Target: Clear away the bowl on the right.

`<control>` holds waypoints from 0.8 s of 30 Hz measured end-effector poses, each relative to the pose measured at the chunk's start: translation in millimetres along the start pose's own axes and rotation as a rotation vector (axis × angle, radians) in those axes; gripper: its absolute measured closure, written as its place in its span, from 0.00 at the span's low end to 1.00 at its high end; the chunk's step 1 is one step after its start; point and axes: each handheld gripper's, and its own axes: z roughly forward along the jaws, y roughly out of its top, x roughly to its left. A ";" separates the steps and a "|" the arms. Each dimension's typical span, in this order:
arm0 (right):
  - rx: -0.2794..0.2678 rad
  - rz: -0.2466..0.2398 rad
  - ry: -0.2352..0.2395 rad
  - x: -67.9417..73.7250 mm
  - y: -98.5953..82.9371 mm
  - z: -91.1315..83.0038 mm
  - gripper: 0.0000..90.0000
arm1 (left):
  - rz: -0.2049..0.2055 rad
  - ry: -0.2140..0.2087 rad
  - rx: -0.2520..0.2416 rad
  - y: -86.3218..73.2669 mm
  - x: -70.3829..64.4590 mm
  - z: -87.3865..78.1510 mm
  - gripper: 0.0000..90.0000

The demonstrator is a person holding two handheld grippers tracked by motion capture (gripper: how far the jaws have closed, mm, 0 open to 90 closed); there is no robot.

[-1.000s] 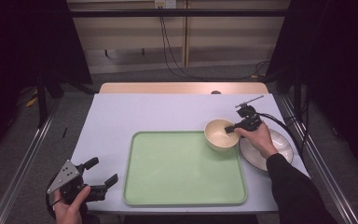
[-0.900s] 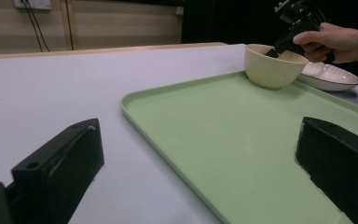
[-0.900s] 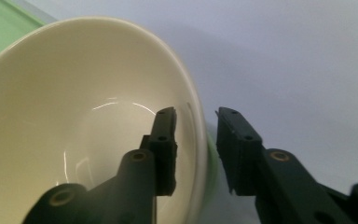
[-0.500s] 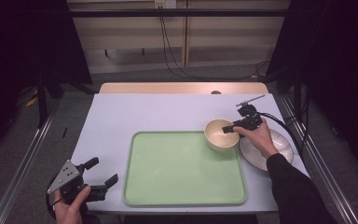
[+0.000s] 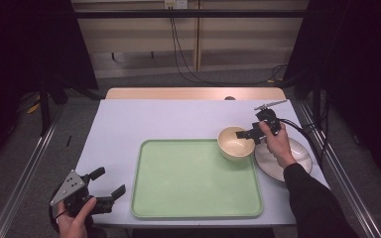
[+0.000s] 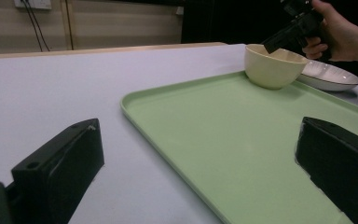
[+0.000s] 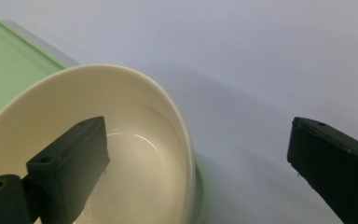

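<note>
A cream bowl (image 5: 234, 144) stands on the back right corner of the light green tray (image 5: 193, 181). My right gripper (image 5: 247, 135) is open and straddles the bowl's right rim. In the right gripper view one jaw is inside the bowl (image 7: 135, 154) and the other is outside, over the table, with the gripper (image 7: 198, 135) wide open. My left gripper (image 5: 110, 181) is open with nothing in it, low over the table's front left corner, left of the tray. In the left gripper view it (image 6: 199, 135) looks across the tray (image 6: 223, 140) to the bowl (image 6: 272, 65).
A white plate (image 5: 290, 159) lies on the pale table (image 5: 178, 116) right of the tray, under the person's right hand. A cable trails from the right gripper toward the table's right edge. The tray's surface is bare apart from the bowl.
</note>
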 end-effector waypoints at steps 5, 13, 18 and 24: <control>-0.025 0.010 0.002 1.3 0.0 -5.1 0.05 | -0.004 0.003 0.001 -0.2 0.1 -0.2 0.01; -0.110 -0.029 -0.084 4.9 -4.1 -15.7 0.03 | -0.007 0.006 -0.003 -0.2 0.1 -0.3 0.01; -0.100 -0.032 -0.074 6.3 -7.4 -24.2 0.03 | -0.013 0.001 -0.005 -0.3 -0.2 0.0 0.01; -0.131 -0.023 -0.079 6.4 -11.6 -37.0 0.03 | -0.016 0.004 -0.006 -0.2 -0.2 -0.1 0.01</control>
